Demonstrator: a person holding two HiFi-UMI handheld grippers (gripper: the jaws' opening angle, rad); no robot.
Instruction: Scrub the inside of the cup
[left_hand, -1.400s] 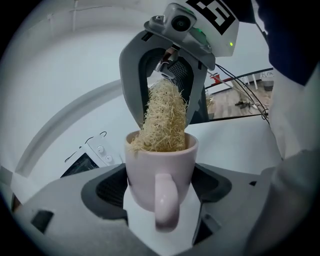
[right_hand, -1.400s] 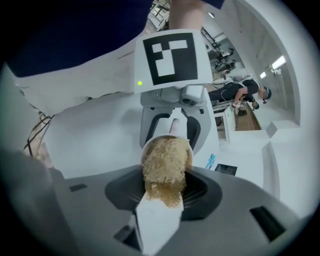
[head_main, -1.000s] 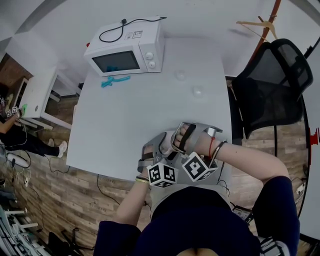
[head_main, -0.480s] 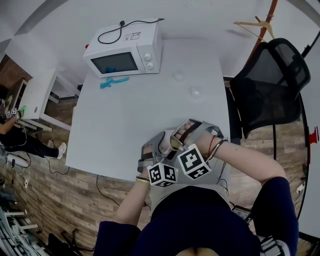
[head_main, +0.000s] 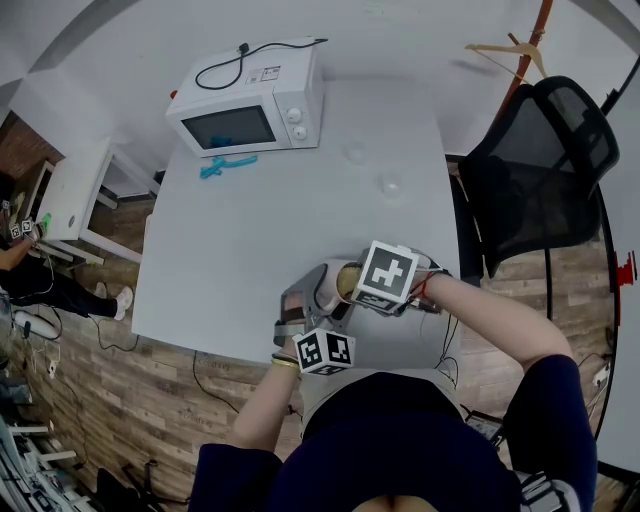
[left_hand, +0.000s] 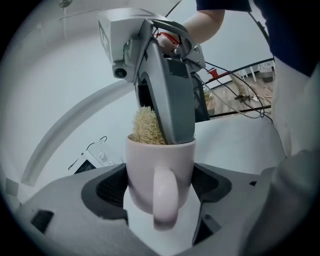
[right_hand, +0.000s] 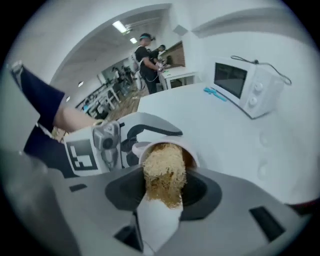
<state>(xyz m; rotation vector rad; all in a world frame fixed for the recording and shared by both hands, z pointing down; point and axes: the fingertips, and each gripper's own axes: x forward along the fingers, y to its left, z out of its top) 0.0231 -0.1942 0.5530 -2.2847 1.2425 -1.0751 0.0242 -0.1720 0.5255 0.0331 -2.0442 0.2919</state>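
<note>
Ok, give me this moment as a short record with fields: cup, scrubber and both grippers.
Left gripper: shut on the cup, handle toward its camera
Right gripper: shut on the scrubber
Scrubber state: straw-coloured fibre pad, tip inside the cup mouth
Table: white; microwave and teal object at far end

Pale pink cup (left_hand: 160, 170), single handle, is sitting mouth upward; straw-coloured fibrous scrubber (right_hand: 164, 172) is poking into it.

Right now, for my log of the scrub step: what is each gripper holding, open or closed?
Left gripper: closed on the cup.
Right gripper: closed on the scrubber, its end inside the cup.
</note>
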